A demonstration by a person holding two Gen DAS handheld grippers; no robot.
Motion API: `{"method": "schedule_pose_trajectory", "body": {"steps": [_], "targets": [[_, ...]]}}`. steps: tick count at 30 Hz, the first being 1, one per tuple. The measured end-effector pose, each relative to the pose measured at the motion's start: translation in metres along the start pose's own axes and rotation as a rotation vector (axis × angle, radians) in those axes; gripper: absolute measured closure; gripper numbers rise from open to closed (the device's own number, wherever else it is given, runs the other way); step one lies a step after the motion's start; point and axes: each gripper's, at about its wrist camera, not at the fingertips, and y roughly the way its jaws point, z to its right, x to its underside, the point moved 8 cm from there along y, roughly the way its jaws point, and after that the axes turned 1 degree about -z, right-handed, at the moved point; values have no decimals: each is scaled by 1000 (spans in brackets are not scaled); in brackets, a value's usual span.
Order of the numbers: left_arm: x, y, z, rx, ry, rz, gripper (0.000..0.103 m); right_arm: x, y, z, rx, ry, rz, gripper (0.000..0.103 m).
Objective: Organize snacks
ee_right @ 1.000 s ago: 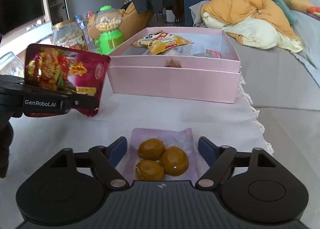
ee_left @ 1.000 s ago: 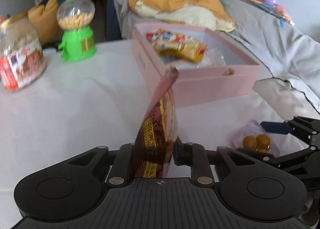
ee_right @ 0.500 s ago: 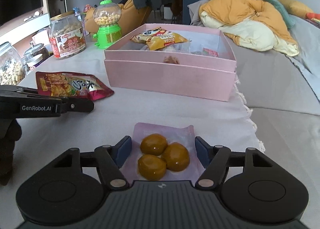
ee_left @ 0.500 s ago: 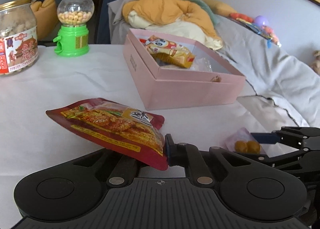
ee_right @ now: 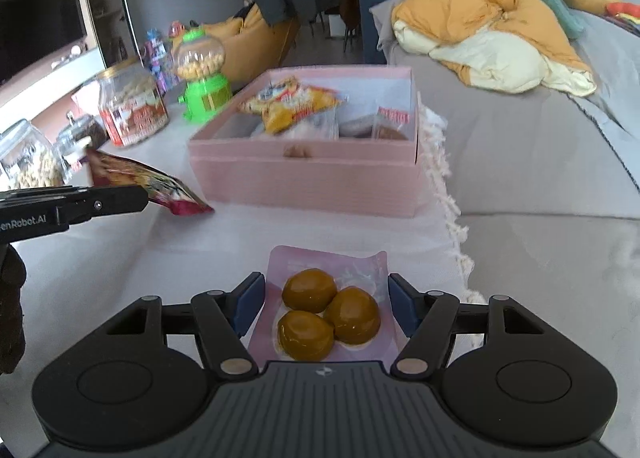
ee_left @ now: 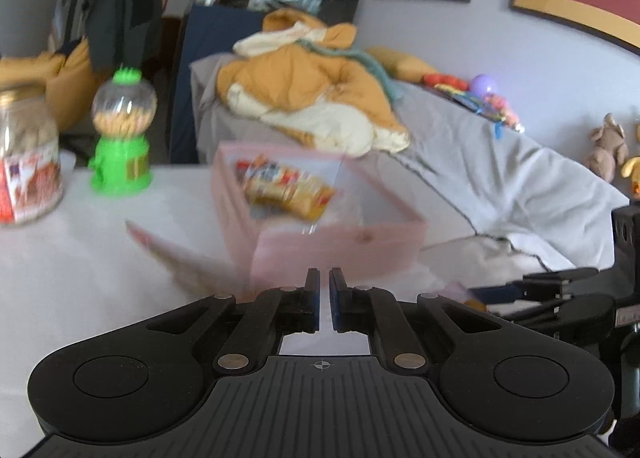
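Note:
The pink box (ee_right: 304, 182) stands open on the white table with a yellow snack bag (ee_right: 292, 102) and other packets inside; it also shows blurred in the left wrist view (ee_left: 336, 242). A red snack bag (ee_right: 148, 186) lies on the table left of the box, a blur in the left wrist view (ee_left: 180, 258). My left gripper (ee_left: 324, 298) is nearly shut with nothing between its fingers; it shows in the right wrist view (ee_right: 100, 202) just beside the red bag. My right gripper (ee_right: 326, 306) is open, its fingers on either side of a pink packet of three brown balls (ee_right: 324, 310).
A green gumball dispenser (ee_right: 202, 74) and a red-labelled jar (ee_right: 132, 110) stand behind the red bag, with more glass jars (ee_right: 28, 158) at the far left. A grey sofa (ee_right: 540, 146) with a yellow and cream jacket (ee_right: 488, 18) lies right of the table's fringed edge.
The left gripper let go of the red snack bag, which now lies on the table, and its fingers closed. The right gripper stays open around the pink packet.

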Motion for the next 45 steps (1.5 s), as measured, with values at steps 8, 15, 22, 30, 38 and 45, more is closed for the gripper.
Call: {"method": "schedule_pose_trajectory", "body": {"steps": [8,15,22,30,38,45], "targets": [[26,-27,-25,-11,-105,-58,93,14,-4,-12,-13,-48,7,36],[27,-51,-70,-147,-230,-32,91,10,28,-39,-106,-47,-60,23],[-12,2,-114,-162,-207,-64,88,-7,32,-71,-119,-74,-32,19],[40,37,-127,95,-402,-225,86,-46,66,-113,-131,-134,-19,21],[39,49,-91,273,-409,-215,85,-17,79,-118,-123,-207,-94,27],[12,22,-112,-39,-280,-144,86,-12,54,-88,-62,-186,-61,31]]}}
